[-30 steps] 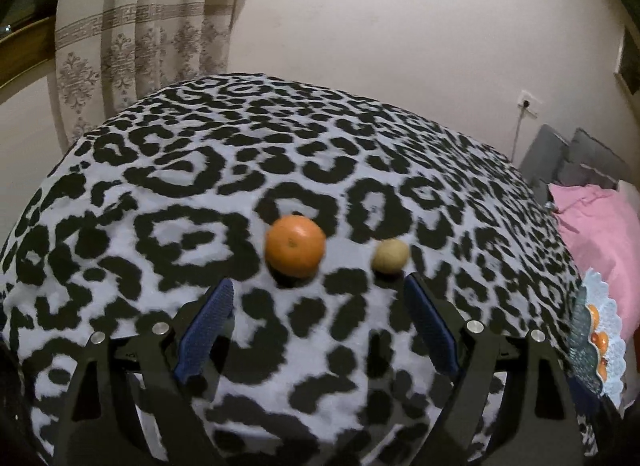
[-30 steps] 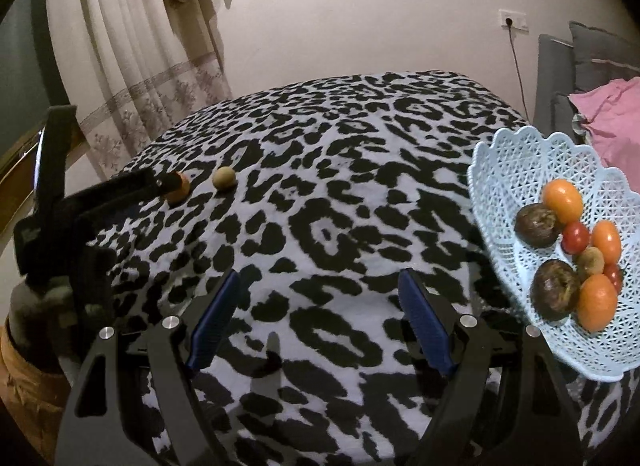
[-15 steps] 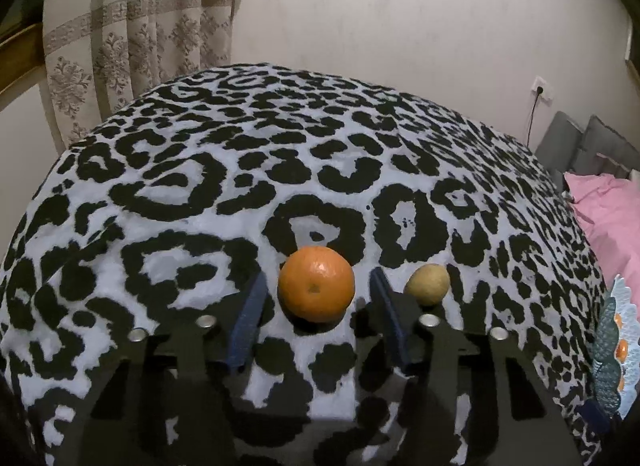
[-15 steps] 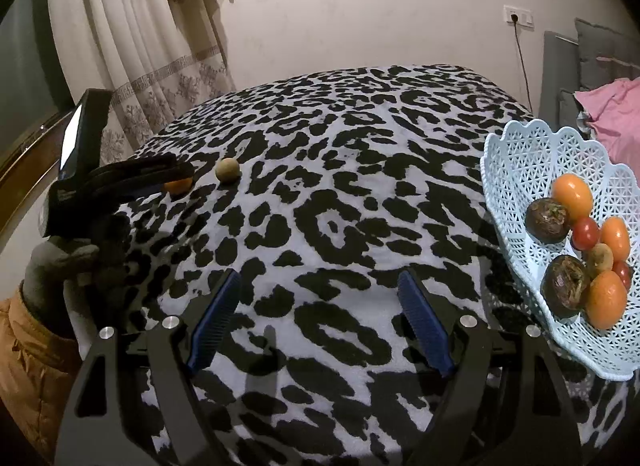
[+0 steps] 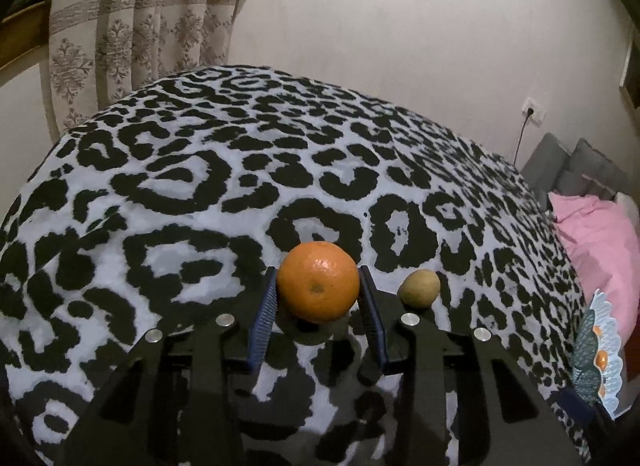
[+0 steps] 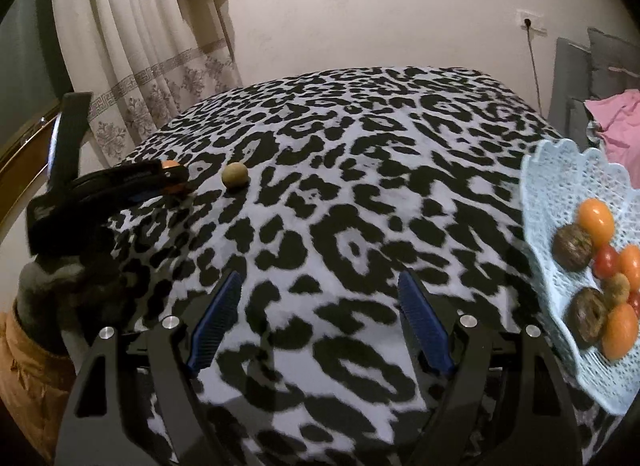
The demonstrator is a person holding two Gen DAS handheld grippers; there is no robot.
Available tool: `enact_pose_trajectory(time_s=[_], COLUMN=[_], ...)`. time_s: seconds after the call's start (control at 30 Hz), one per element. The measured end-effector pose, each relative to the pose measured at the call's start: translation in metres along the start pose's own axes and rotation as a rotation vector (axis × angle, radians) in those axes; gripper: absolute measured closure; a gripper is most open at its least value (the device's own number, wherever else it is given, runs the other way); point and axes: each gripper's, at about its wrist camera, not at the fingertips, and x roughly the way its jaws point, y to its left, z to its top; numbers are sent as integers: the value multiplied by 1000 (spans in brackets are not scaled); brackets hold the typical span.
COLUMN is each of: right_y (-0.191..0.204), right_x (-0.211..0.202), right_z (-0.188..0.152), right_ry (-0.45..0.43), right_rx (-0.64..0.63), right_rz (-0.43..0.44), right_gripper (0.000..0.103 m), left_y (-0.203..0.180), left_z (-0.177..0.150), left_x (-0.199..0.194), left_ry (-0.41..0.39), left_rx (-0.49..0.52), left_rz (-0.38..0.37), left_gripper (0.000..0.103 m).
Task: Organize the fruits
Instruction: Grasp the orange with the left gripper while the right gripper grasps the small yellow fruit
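Left gripper (image 5: 319, 290) has the orange (image 5: 318, 282) between its two blue pads (image 5: 265, 314), and its jaws are closing on the fruit; both pads look to be touching the sides of the orange, one on each side. The orange sits at the tips of the fingers, just above the leopard-print cover (image 5: 192, 193). Just beside the right finger, on the cover, lies a small yellow-brown fruit (image 5: 419, 288), not touching the orange. At the far right edge of the left wrist view the rim of the light blue basket (image 5: 608, 346) appears, with some orange fruit inside it.

Right gripper (image 6: 318, 320) stands wide open above the cover with nothing between its pads. To its right the basket holds several fruits: orange ones (image 6: 596, 217), two dark brown wrinkled ones (image 6: 572, 246), small red ones (image 6: 606, 261). From this view the left gripper is at the far left, held by a gloved hand (image 6: 52, 290) with an orange sleeve (image 6: 28, 366), and only a small part of the orange shows between its fingers. Behind the bed are a curtain (image 6: 132, 45), a plain wall (image 5: 400, 25) and a pink blanket (image 5: 596, 242).
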Motion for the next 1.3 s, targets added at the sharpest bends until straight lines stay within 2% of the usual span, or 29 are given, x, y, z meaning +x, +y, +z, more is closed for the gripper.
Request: enact_pose_trajectory(time_s=[0.4,0.63,0.87,1.0,1.3], right_y=[45,63,73,76,80], right_x=[64,97,117,123,130], right_z=[41,66,75,80,82], right_ry=[57,70,83,85,93], right_rx=[-95,-144,-158,-165,-184], right_rz=[61,28,19,19,14], right_gripper=[21,24,27,32,57], left_y=[10,11,18,19,19], left_z=[0,-2,-1,-1,-1], left_x=[-17,-17,-16,-17,-15], left_ry=[-54,-55,-52,-50,-44], left_rx=[-35,-38,-70,-81,-79], left_rz=[25,28,28,27,22], left_gripper=[63,63,63,63,63])
